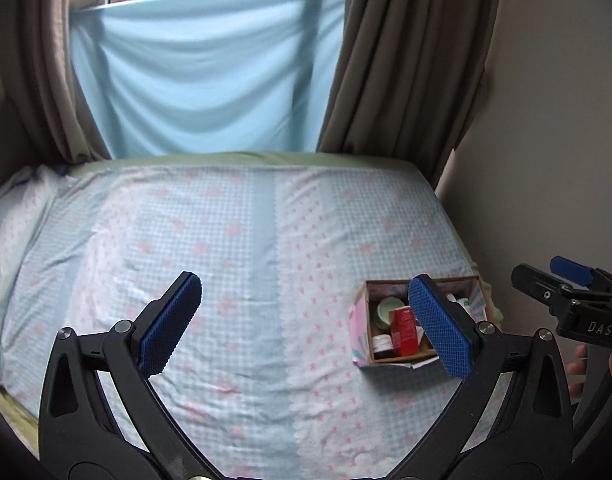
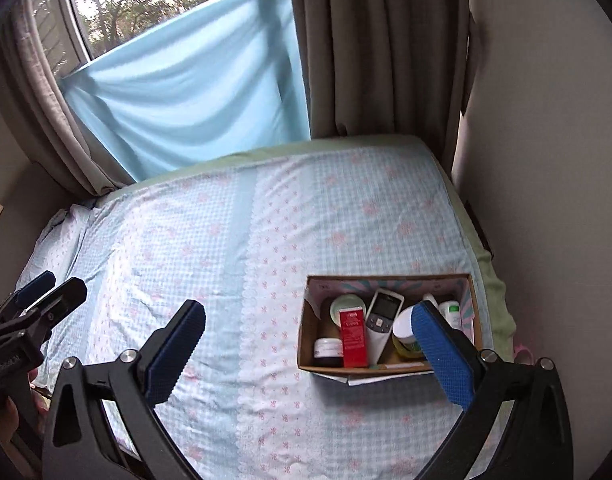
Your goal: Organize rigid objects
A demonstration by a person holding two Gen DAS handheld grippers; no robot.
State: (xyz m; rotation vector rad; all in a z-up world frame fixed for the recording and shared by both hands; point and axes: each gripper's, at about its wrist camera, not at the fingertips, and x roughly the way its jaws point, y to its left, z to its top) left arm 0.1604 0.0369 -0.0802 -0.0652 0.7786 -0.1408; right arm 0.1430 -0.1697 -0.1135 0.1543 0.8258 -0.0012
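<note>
**A:** Where are my grippers, and what are they holding?

**B:** Both hang above a bed [image 2: 265, 220] covered in a blue-and-pink patterned sheet. Your left gripper [image 1: 306, 324] has its blue pads spread wide with nothing between them. Your right gripper [image 2: 310, 344] is spread just as wide, also empty.

**A:** And the objects?

**B:** All sit in an open cardboard box [image 2: 306, 344] near the bed's right edge, close to the wall. Inside you have a red carton [image 2: 353, 338] standing upright, a white handheld device with buttons [image 2: 382, 316] leaning beside it, a pale green round lid [image 2: 348, 303], a small dark jar [image 2: 328, 350], a yellow-bodied jar [image 2: 404, 336] and a white bottle [image 2: 452, 314] partly hidden by your right pad.

**A:** What could go wrong?

**B:** The items look tightly packed, so wide fingers coming down on the carton may knock the leaning device or pinch two things together. The mattress is probably soft, so pressing the box wall could tip it towards the edge. Round lids may slip from flat pads. Keep the two grippers well apart over the box.
</note>
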